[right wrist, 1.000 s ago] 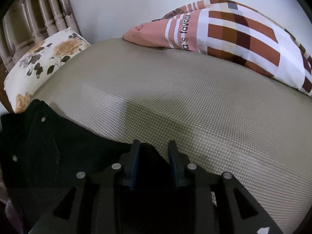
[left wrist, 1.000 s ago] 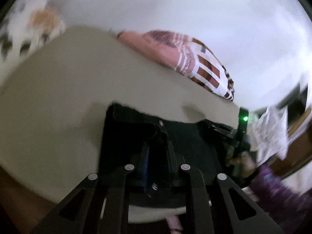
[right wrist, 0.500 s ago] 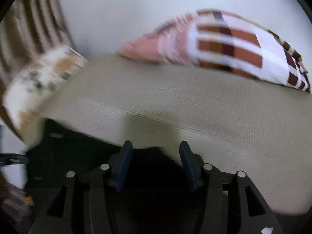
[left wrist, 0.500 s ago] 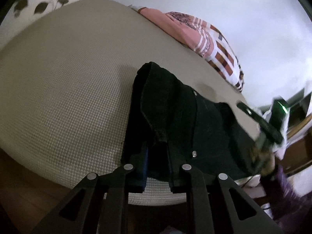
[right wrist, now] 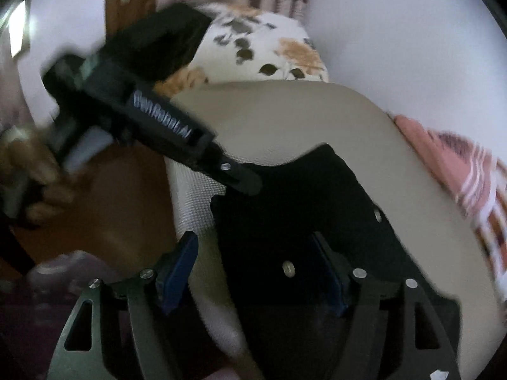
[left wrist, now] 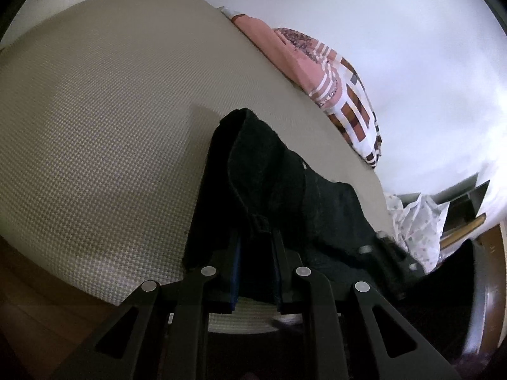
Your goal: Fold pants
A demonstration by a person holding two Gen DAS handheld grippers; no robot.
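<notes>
**Risk: the fold can slip loose**

Your left gripper pinches the black pants on the bed. Your right gripper has just been opening, gripping nothing. Pull carelessly, and the layers shift.
</notes>
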